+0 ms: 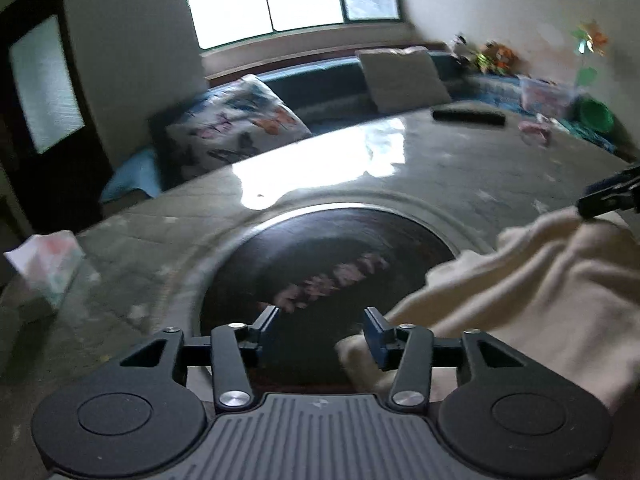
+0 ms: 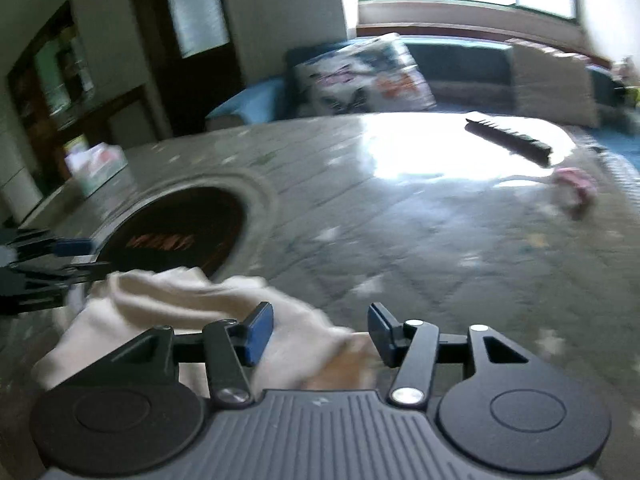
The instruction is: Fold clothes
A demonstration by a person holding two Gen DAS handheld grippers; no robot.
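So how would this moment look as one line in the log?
task: fold clothes | left gripper: open | right gripper: open | cream cloth: bunched on table, ungrasped

No text, label, brand or number is legible in either view. Ahead of the left claw (image 1: pixel 320 334), the dark round inset (image 1: pixel 320 264) in the bench (image 1: pixel 460 168) carries a row of pinkish marks that may be lettering, too blurred to read. A small embossed mark sits on the grey ribbed body just behind each claw, too small to make out. Far to the left of the left claw, a printed box (image 1: pixel 48 268) on the bench shows red and green patches, smeared by motion and unreadable.
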